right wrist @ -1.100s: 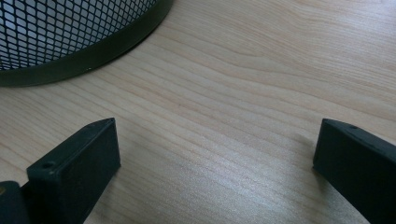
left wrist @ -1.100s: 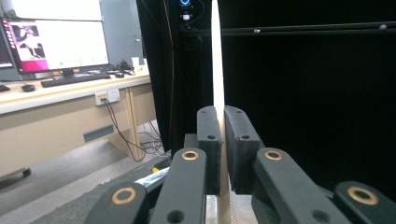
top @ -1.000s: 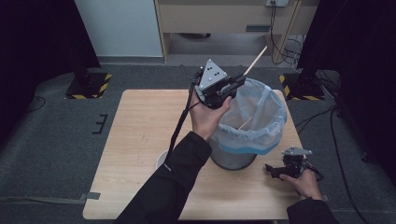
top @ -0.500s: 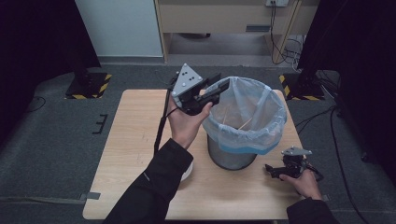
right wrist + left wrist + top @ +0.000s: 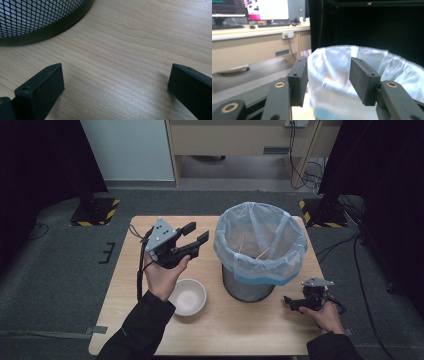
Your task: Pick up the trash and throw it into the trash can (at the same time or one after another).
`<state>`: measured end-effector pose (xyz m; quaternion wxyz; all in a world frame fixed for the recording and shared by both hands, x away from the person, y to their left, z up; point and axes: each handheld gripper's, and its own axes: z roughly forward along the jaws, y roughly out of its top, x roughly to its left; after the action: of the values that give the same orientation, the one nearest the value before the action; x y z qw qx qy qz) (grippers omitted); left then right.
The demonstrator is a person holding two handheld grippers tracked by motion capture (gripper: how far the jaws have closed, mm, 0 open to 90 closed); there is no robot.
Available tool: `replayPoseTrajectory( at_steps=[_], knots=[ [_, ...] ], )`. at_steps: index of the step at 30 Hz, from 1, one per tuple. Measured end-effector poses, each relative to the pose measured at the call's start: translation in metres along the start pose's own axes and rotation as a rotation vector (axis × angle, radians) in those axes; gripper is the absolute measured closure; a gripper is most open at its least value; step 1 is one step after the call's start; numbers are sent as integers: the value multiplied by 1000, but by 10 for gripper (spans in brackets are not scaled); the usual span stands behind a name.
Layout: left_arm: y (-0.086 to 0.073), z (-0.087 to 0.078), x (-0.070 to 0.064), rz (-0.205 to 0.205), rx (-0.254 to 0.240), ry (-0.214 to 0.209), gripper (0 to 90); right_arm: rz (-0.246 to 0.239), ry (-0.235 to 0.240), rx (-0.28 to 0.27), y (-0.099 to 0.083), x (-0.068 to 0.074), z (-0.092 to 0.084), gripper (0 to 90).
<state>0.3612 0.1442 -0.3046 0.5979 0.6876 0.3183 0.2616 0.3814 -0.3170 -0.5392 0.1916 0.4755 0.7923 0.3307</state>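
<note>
the right gripper (image 5: 295, 303) is held low at the near right of the table (image 5: 240, 330), its jaws spread wide over bare wood with nothing between them; in the right gripper view the mesh base of the bin (image 5: 37, 22) is seen just beyond. a white bowl (image 5: 187, 296) is seen on the near left of the table, just beside the left hand's wrist. farther in, the left gripper (image 5: 196, 236) is held above the table, left of the bin (image 5: 247, 287), pointed toward it. its jaws have just been opening and are parted about halfway, with nothing gripped. thin wooden sticks (image 5: 263, 253) are seen lying inside the bin's pale blue liner (image 5: 280, 270).
</note>
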Motion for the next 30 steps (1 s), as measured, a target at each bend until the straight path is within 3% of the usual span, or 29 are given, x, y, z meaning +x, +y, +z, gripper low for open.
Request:
replayPoseTrajectory(
  at_steps=[11,18,23,30],
  knots=[
    [-63,-30,19,-43,130,54,428,2,-2,0,0,0,0,8],
    [-116,-44,40,-114,243,120,420,2,-2,0,0,0,0,8],
    [-142,-43,48,-158,306,133,408,2,-2,0,0,0,0,8],
    [-161,-30,51,-155,381,136,382,5,-6,-2,2,1,2,8]
  ],
)
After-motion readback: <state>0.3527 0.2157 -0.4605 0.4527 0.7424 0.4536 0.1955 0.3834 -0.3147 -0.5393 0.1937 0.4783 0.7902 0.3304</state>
